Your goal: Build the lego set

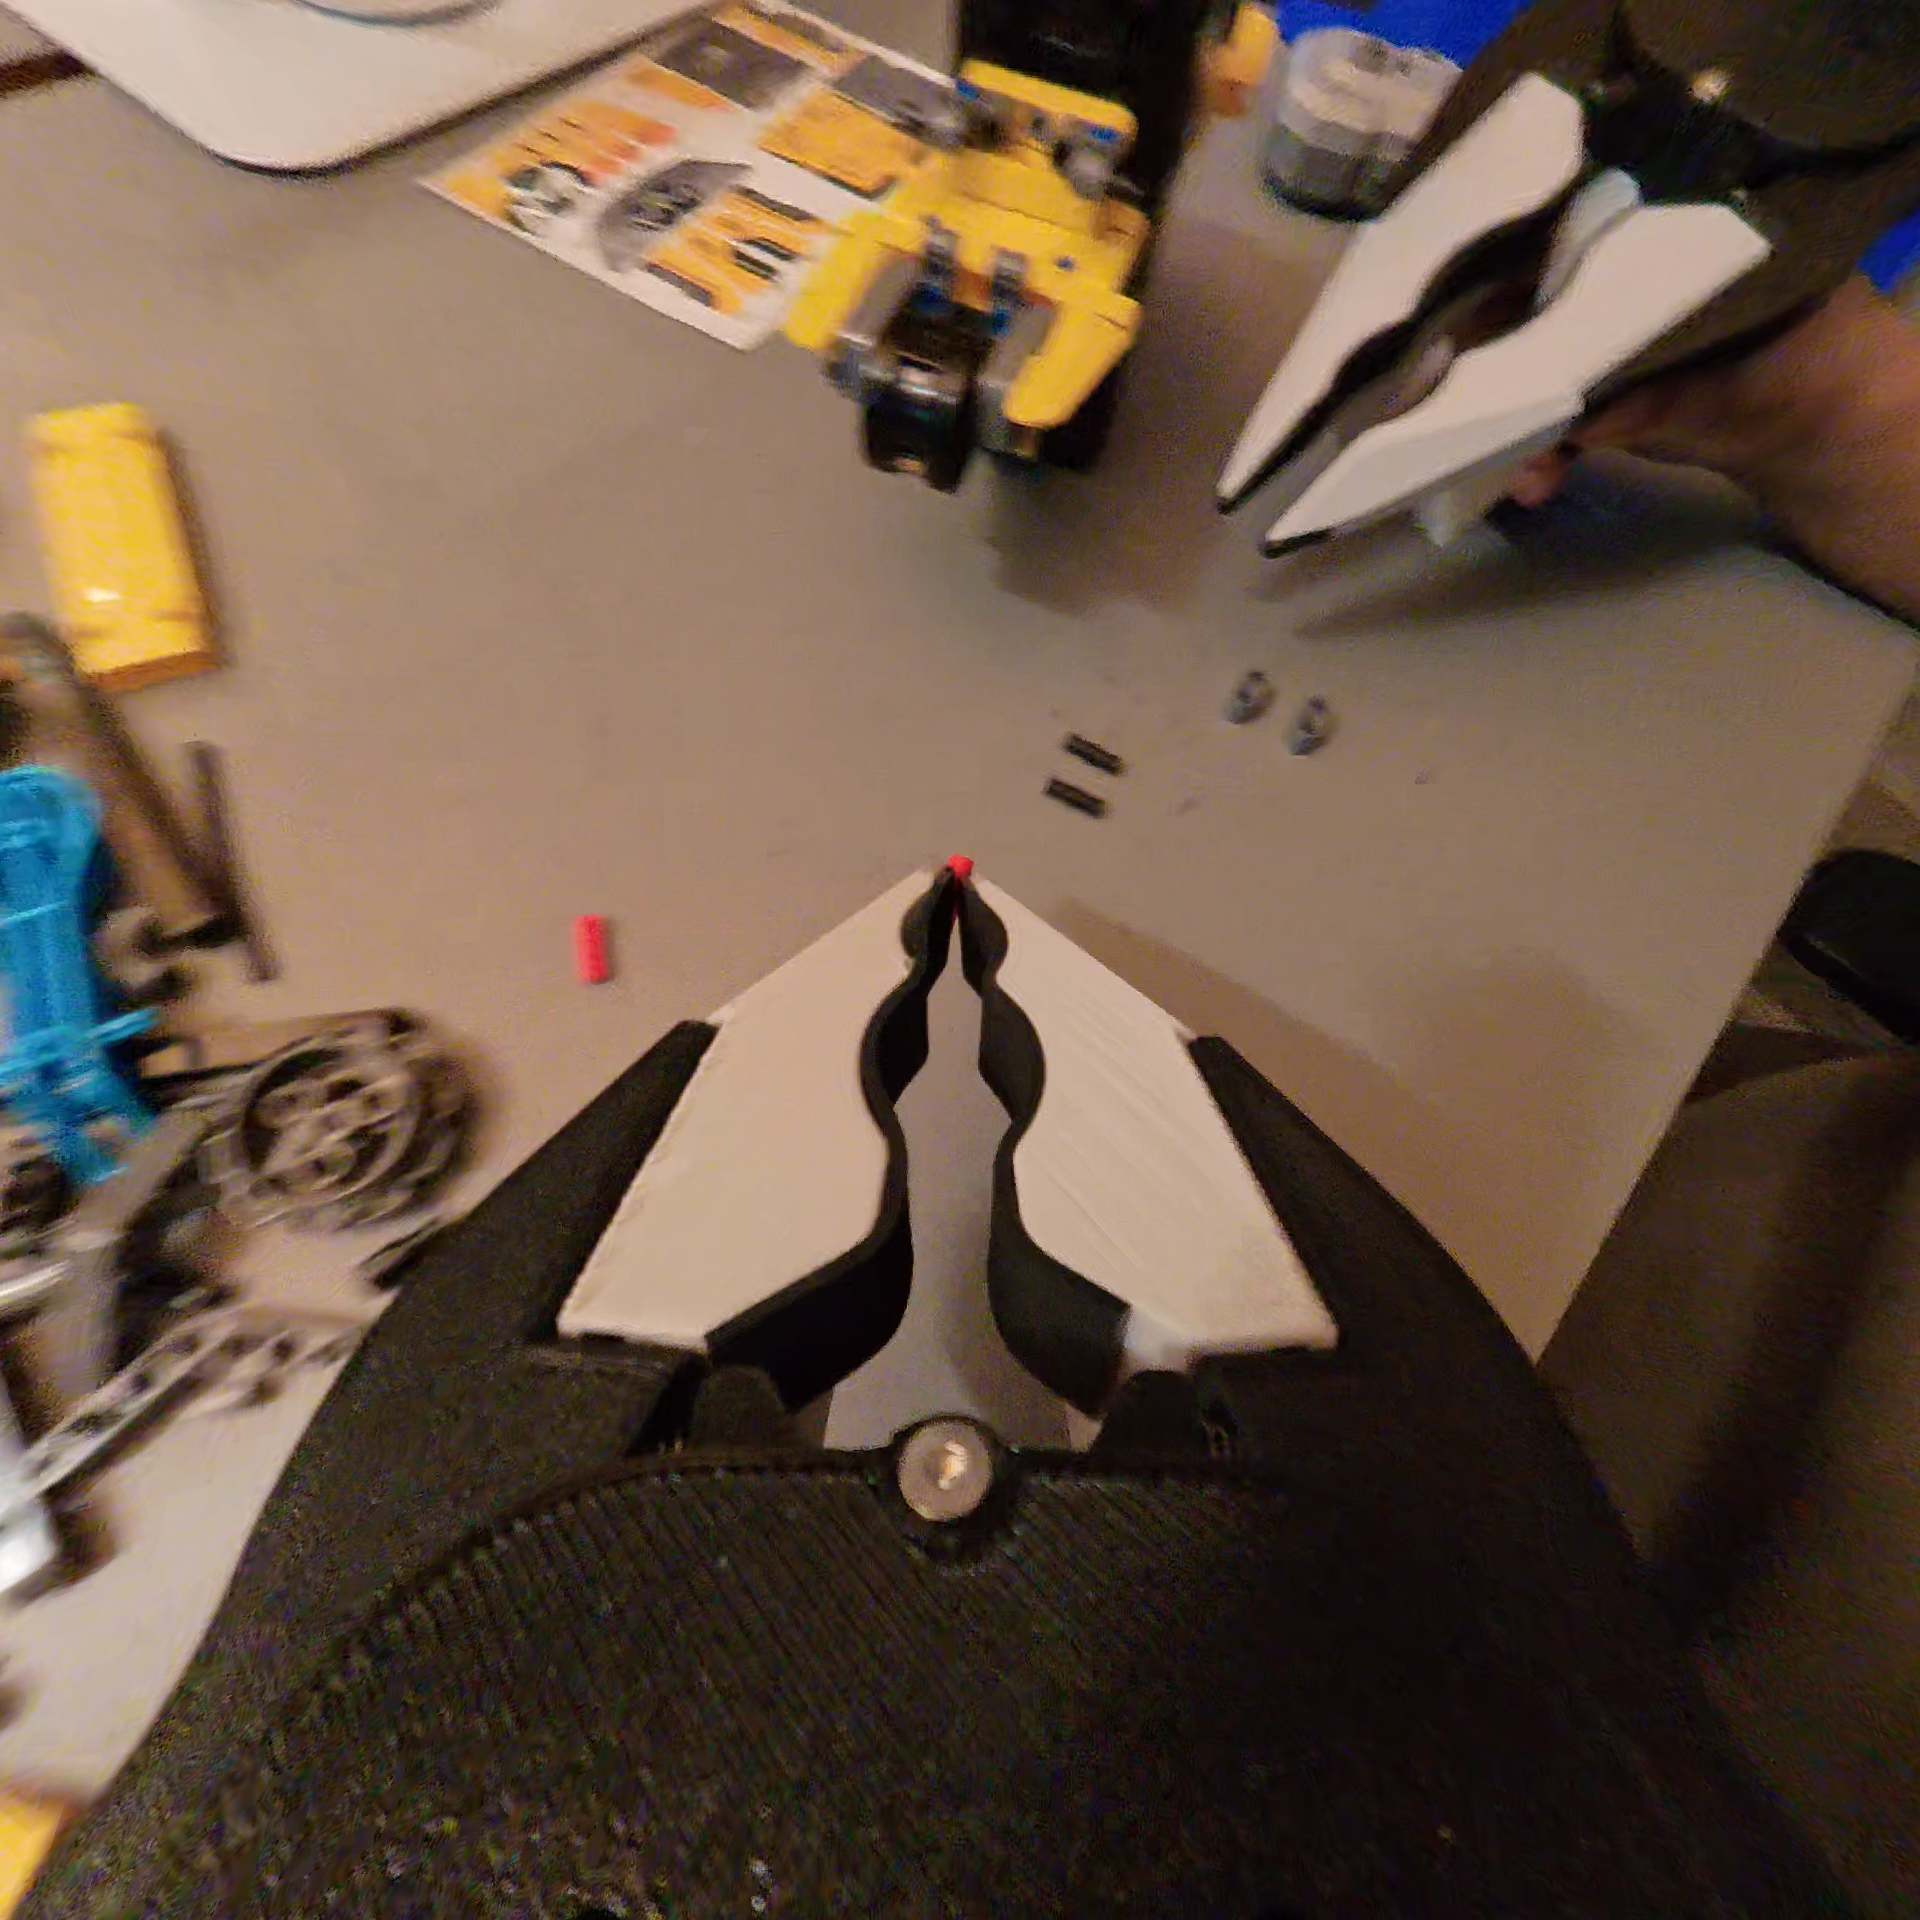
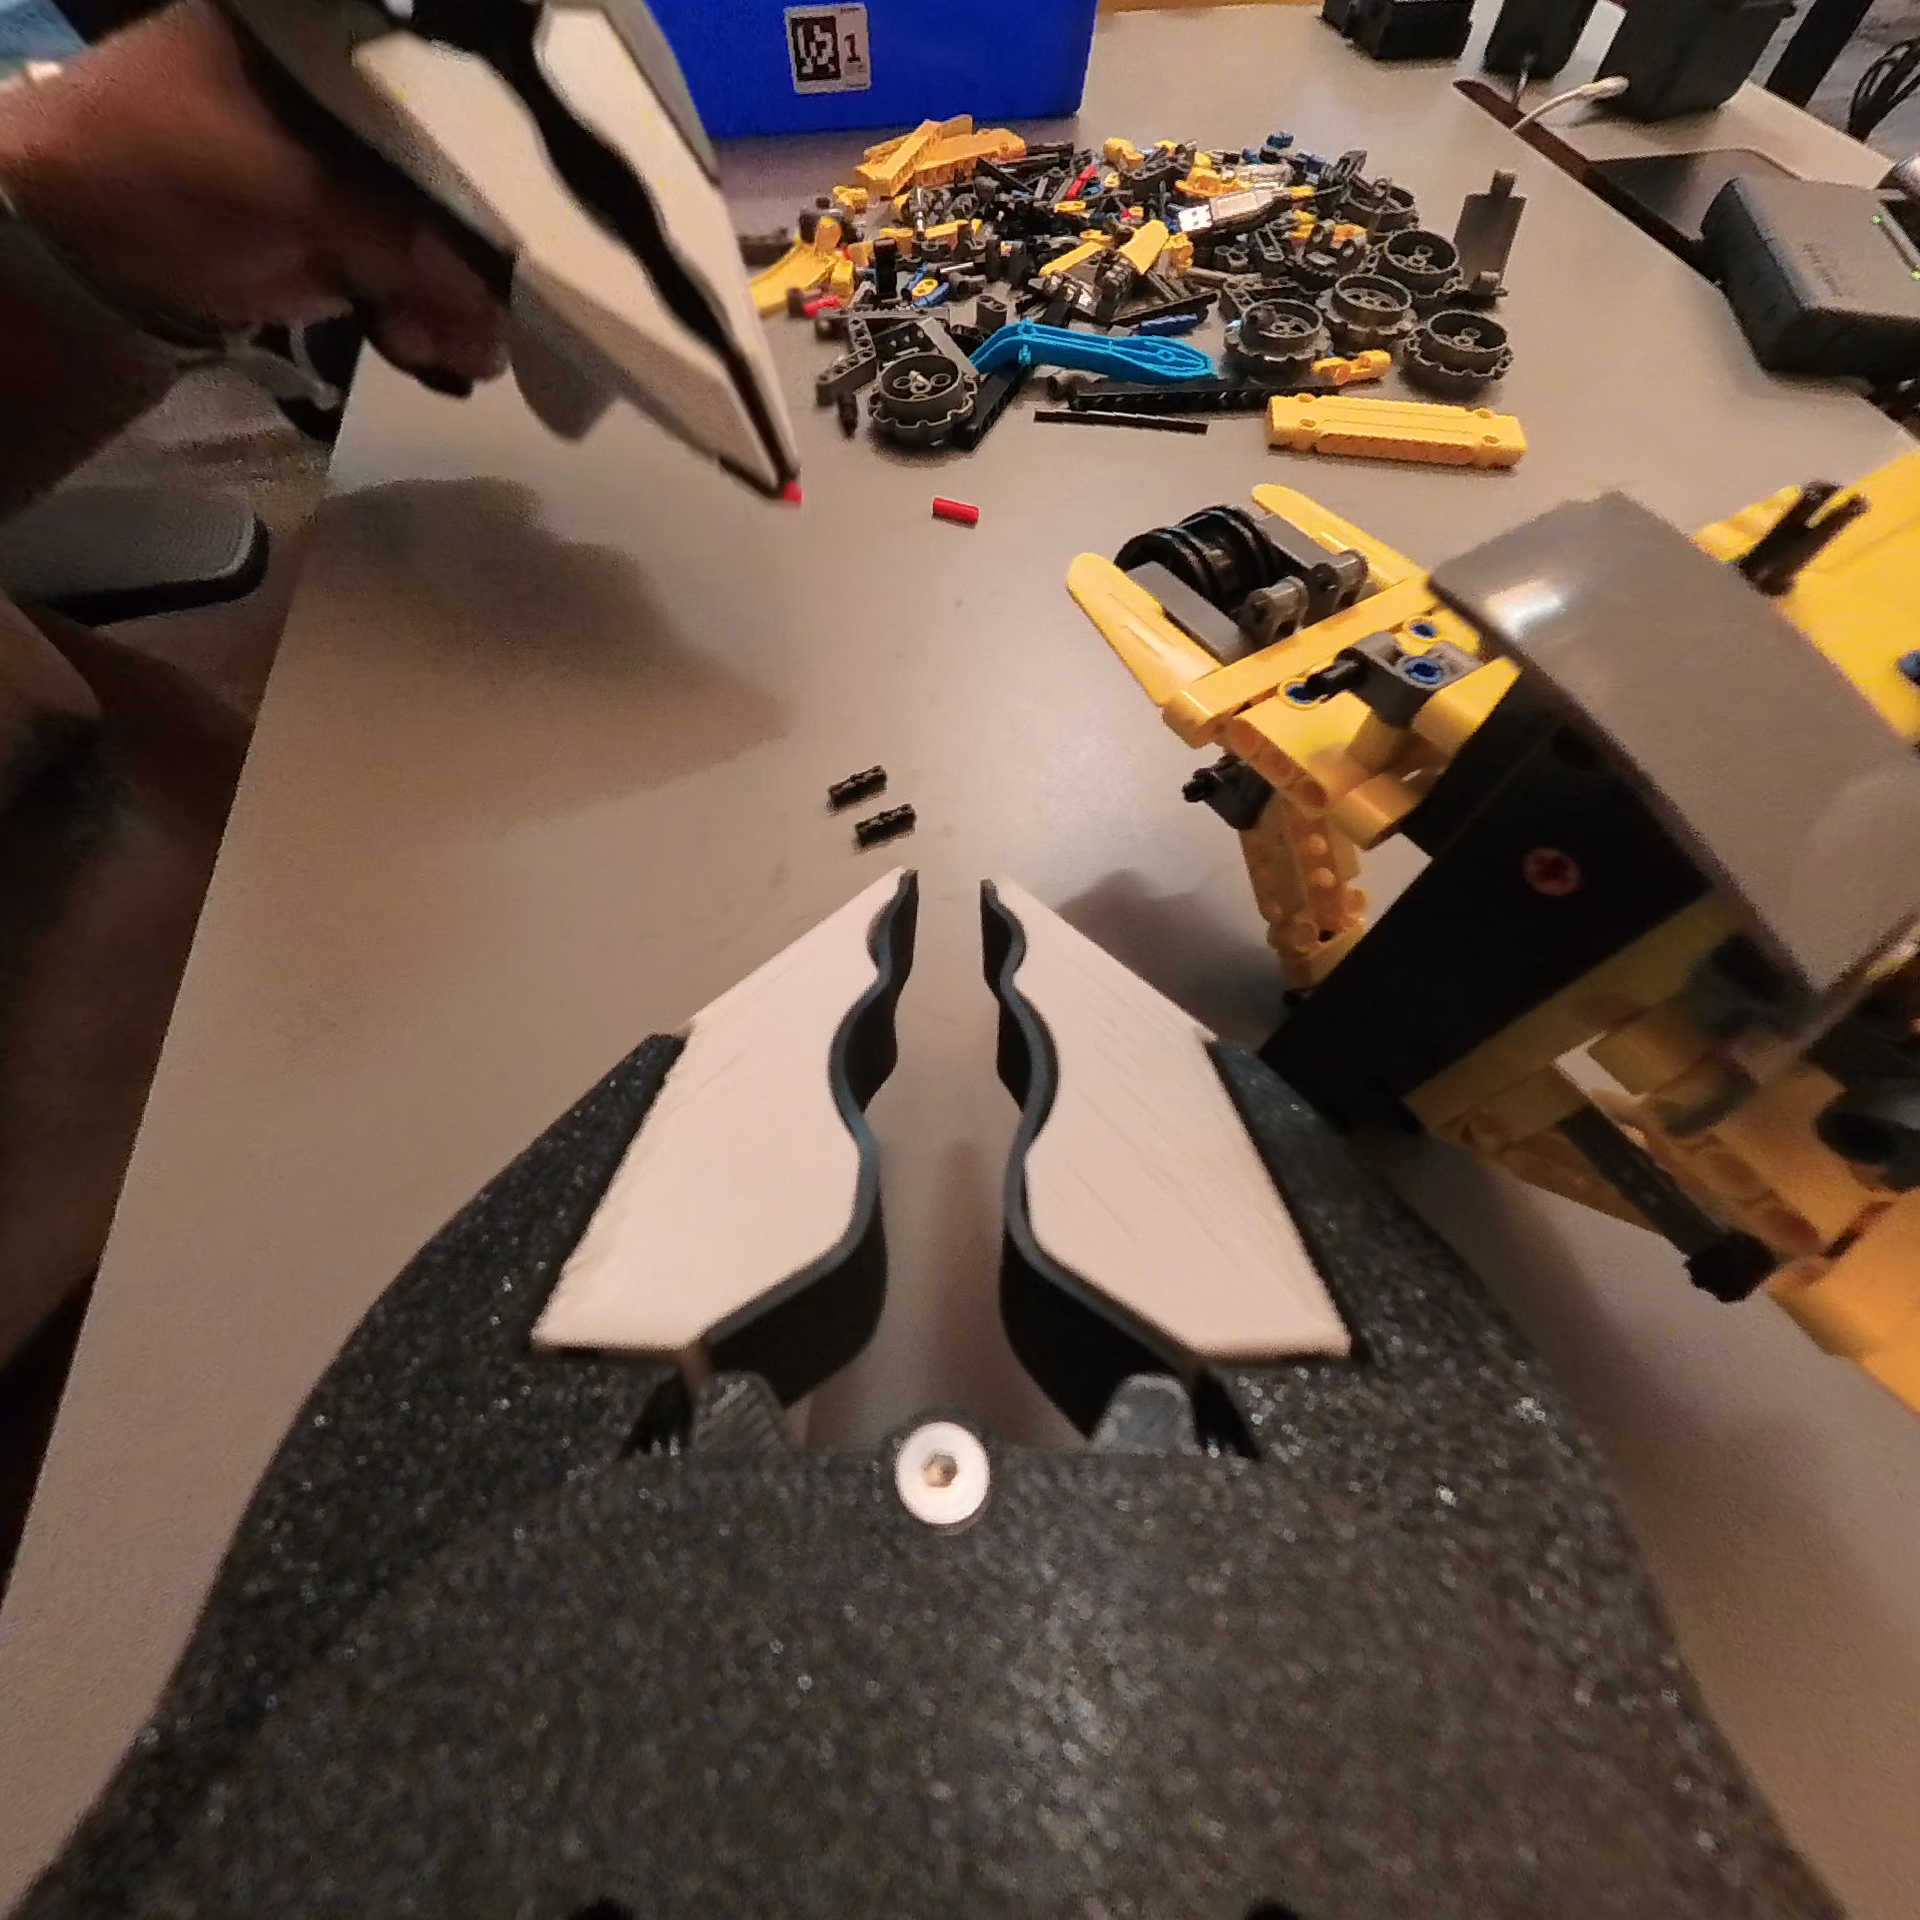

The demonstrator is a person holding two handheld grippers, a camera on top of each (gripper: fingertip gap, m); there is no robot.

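Note:
My left gripper (image 1: 954, 878) is shut on a small red pin (image 1: 959, 864) at its very tips, held above the grey table (image 1: 623, 644); it also shows in the right wrist view (image 2: 784, 486) with the red pin (image 2: 792, 491) in its tips. A second red pin (image 1: 591, 948) lies on the table to its left, also seen in the right wrist view (image 2: 954, 509). My right gripper (image 2: 948, 888) is slightly open and empty, low over the table, just behind two black pins (image 2: 871, 807). It appears in the left wrist view (image 1: 1273, 525). A yellow brick-built vehicle (image 2: 1455, 831) stands to its right.
Two black pins (image 1: 1081, 777) and two small grey connectors (image 1: 1280, 711) lie between the grippers. A pile of loose bricks and wheels (image 2: 1143, 281) sits far across, with a blue bin (image 2: 873, 62) behind. An instruction sheet (image 1: 675, 177) lies beyond the yellow vehicle (image 1: 987, 301). Spacing between my two grippers at the tips: around 12 cm.

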